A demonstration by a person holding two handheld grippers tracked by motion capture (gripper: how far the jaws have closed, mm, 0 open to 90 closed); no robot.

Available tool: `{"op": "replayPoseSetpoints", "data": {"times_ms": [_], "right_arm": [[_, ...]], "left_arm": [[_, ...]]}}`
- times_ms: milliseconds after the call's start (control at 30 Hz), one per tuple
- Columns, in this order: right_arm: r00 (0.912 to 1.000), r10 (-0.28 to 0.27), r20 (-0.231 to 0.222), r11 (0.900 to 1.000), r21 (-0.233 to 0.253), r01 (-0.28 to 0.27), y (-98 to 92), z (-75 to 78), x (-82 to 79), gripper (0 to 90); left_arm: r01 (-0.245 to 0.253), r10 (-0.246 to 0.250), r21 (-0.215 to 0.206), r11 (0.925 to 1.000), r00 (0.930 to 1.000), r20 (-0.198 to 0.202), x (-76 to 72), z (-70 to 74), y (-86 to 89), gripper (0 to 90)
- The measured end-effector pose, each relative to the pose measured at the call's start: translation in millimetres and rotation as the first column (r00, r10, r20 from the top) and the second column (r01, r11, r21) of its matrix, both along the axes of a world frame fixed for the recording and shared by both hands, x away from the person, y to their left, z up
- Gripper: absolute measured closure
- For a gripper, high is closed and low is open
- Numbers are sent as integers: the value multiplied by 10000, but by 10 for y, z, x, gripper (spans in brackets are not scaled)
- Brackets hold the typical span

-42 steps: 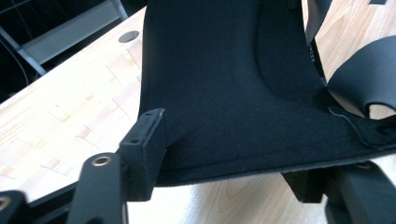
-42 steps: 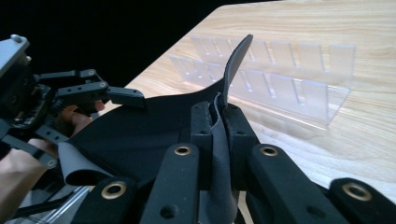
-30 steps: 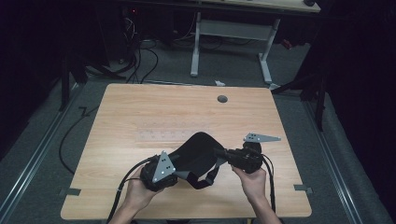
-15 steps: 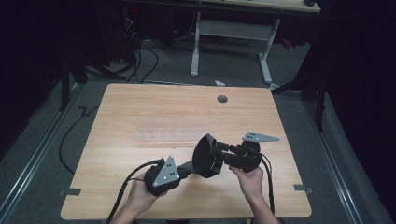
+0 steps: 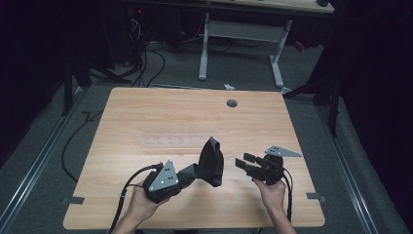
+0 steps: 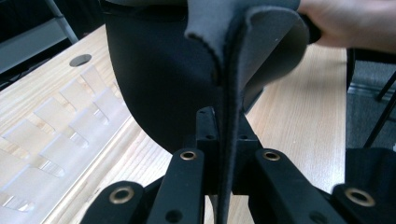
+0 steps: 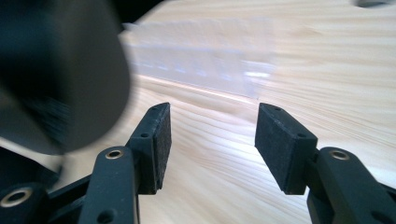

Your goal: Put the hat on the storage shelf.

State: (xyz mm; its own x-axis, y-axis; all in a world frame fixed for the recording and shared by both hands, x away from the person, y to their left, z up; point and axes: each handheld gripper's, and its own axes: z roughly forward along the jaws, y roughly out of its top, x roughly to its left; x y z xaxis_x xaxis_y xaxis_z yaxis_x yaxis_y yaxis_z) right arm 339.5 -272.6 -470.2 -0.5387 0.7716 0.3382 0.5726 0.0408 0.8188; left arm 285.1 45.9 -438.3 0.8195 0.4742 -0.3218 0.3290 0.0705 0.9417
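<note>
A pale wooden tabletop (image 5: pixel 146 122) with a visible grain was seen from the high view, standing on grey carpet in a dim room. A round dark grommet hole (image 5: pixel 232 103) was set near its far edge, and a strip of clear tape (image 5: pixel 173 141) lay flat across the middle of the wood. Small grey tape marks were fixed at both near corners. Beyond the far edge, the white legs of another desk (image 5: pixel 241 53) were visible, with black cables (image 5: pixel 141 58) trailing over the floor at the far left. A metal rail ran along the floor on each side.

A black fabric piece (image 5: pixel 210 163), soft and folded, with a grey inner face, was held up above the near middle of the tabletop. It was gripped at its lower edge by the left tongs (image 5: pixel 191 170), which were clenched on it; in the left gripper view the fabric's seam (image 6: pixel 227 154) was pinched between the two jaws. The left hand (image 5: pixel 139 204) was wrapped around that gripper's body.

The right tongs (image 5: pixel 242 163) were held just beside the fabric, apart from it, with the jaws spread and nothing between them; in the right gripper view bare wood was seen between the pads (image 7: pixel 161 135). The right hand (image 5: pixel 272 191) held the gripper near the tabletop's near right part.
</note>
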Motion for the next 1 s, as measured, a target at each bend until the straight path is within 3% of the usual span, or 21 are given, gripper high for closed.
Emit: {"op": "replayPoseSetpoints", "data": {"times_ms": [67,167,333,467,700,800,1000], "right_arm": [[9981,-589,150,9965,-588,597,-66,-79,15,458],[9912,-1288,308,9827,-1303,1318,-140,-175,35,453],[9730,-2277,387,9385,-2576,2299,-263,-344,90,450],[9634,-2644,431,9052,-3335,2634,-318,-396,122,443],[9526,-3005,464,8815,-3680,2960,-367,-434,173,425],[9510,-3066,406,8671,-4001,2966,-366,-475,208,417],[9518,-3066,92,8540,-4389,2793,-367,-578,232,404]], "left_arm": [[-74,73,-107,9999,10000,-55,23,15,32,860],[-167,163,-303,9994,9998,-136,50,35,70,860],[-369,356,-682,9970,9991,-210,101,68,141,860],[-488,459,-916,9946,9984,-330,153,99,200,861],[-909,860,-1186,9888,9952,-462,269,144,285,861],[-1056,1006,-1259,9864,9939,-452,298,153,323,861],[-1412,1357,-1272,9818,9894,-507,358,168,410,861]]}}
